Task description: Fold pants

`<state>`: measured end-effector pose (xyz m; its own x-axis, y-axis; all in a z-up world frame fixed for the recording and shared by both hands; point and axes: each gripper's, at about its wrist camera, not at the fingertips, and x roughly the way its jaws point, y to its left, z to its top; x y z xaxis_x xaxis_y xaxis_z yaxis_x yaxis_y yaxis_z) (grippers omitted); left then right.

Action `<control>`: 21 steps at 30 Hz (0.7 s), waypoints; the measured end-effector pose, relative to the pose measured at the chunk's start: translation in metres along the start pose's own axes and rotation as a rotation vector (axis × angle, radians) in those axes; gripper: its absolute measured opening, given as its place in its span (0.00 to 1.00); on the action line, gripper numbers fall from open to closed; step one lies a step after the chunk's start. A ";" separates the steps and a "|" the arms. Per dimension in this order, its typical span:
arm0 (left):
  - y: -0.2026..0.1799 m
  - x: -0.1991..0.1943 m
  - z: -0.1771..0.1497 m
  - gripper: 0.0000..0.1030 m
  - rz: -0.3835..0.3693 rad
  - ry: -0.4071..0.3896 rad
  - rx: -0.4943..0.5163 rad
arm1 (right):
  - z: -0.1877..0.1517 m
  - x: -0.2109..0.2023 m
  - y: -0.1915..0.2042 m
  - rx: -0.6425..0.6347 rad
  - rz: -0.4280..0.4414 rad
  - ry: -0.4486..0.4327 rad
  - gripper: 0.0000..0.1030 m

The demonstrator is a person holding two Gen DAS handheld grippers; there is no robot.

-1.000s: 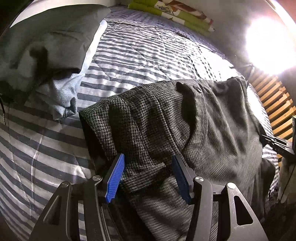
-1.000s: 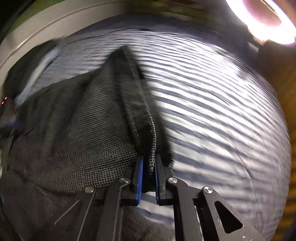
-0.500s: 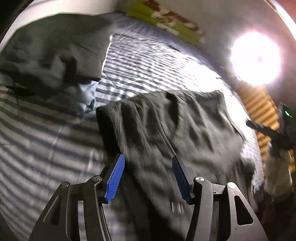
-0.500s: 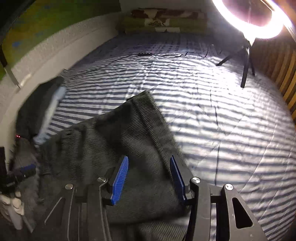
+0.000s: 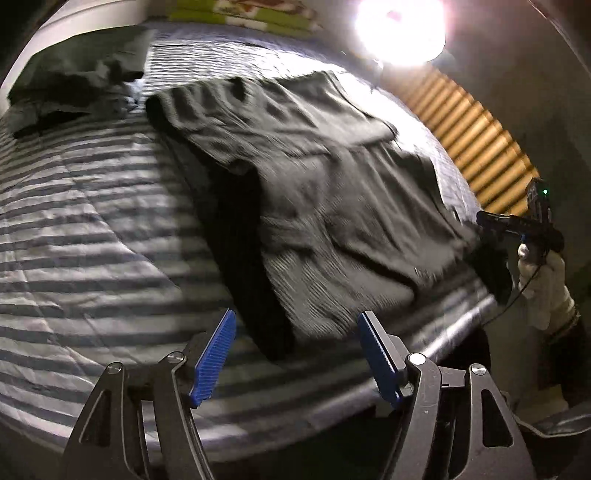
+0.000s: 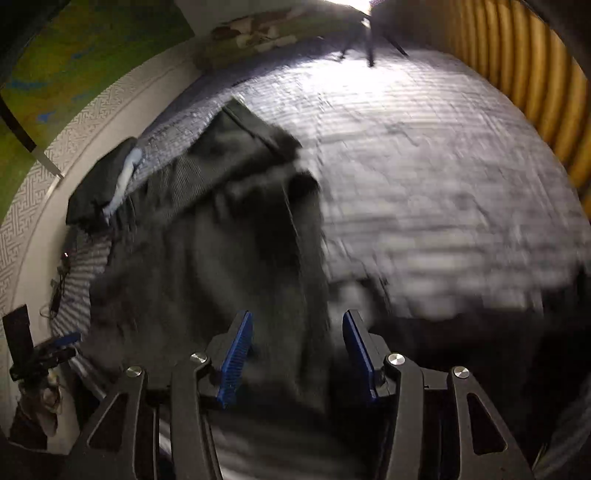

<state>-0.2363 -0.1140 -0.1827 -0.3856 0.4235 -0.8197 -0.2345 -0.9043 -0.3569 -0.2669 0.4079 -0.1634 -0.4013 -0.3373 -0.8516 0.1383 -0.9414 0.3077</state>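
Observation:
The dark grey pants (image 5: pixel 332 192) lie spread and rumpled across the striped bedcover (image 5: pixel 92 221), one layer folded over another. My left gripper (image 5: pixel 295 321) hangs open just short of their near edge, with nothing between its blue pads (image 5: pixel 214 354). At the far right a gloved hand holds my right gripper (image 5: pixel 517 225) beside the pants' other end. In the right wrist view the pants (image 6: pixel 221 229) stretch away from my open right gripper (image 6: pixel 297 317), whose pads hold nothing. My left gripper (image 6: pixel 48 350) shows small at the lower left. Both views are blurred by motion.
A pile of dark clothes with a light blue piece (image 5: pixel 74 74) (image 6: pixel 99 184) lies beyond the pants. A folded green patterned blanket (image 6: pixel 258 29) sits at the far end. A ring light (image 5: pixel 399 26) on a tripod (image 6: pixel 369 44) glares. Wooden slats (image 5: pixel 472 140) flank the bed.
My right gripper, shut on the pants' edge a second ago, has opened and let go. Both grippers have drawn back from the pants toward the bed's near edge.

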 end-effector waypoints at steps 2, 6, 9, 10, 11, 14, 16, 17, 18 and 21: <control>-0.011 0.006 -0.005 0.67 0.002 0.007 0.037 | -0.020 -0.002 -0.007 0.024 -0.002 0.004 0.46; -0.037 0.013 -0.017 0.19 0.049 0.006 0.126 | -0.036 0.000 -0.015 0.059 0.013 -0.005 0.46; -0.043 0.006 -0.031 0.15 0.078 -0.025 0.142 | -0.038 0.006 -0.011 0.037 -0.003 -0.006 0.47; -0.040 0.006 -0.033 0.15 0.087 -0.023 0.138 | -0.040 0.007 -0.010 0.025 -0.006 -0.004 0.48; -0.037 0.006 -0.035 0.15 0.100 -0.018 0.131 | -0.039 0.011 -0.007 0.002 -0.017 0.000 0.48; -0.033 0.003 -0.039 0.17 0.145 -0.009 0.134 | -0.037 0.012 -0.008 -0.003 -0.013 0.002 0.49; -0.034 -0.006 -0.040 0.50 0.176 -0.017 0.144 | -0.035 0.005 -0.011 0.043 0.029 -0.014 0.49; -0.035 -0.012 -0.039 0.55 0.185 -0.041 0.153 | -0.034 0.000 -0.011 0.058 0.047 -0.031 0.49; -0.040 -0.020 -0.038 0.61 0.201 -0.078 0.179 | -0.033 -0.004 -0.010 0.064 0.053 -0.047 0.49; -0.066 -0.029 -0.033 0.68 0.249 -0.123 0.333 | -0.033 -0.015 -0.001 0.028 0.034 -0.083 0.49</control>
<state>-0.1804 -0.0682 -0.1496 -0.5657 0.2162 -0.7958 -0.3882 -0.9212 0.0257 -0.2314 0.4135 -0.1645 -0.4704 -0.3668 -0.8026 0.1287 -0.9283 0.3488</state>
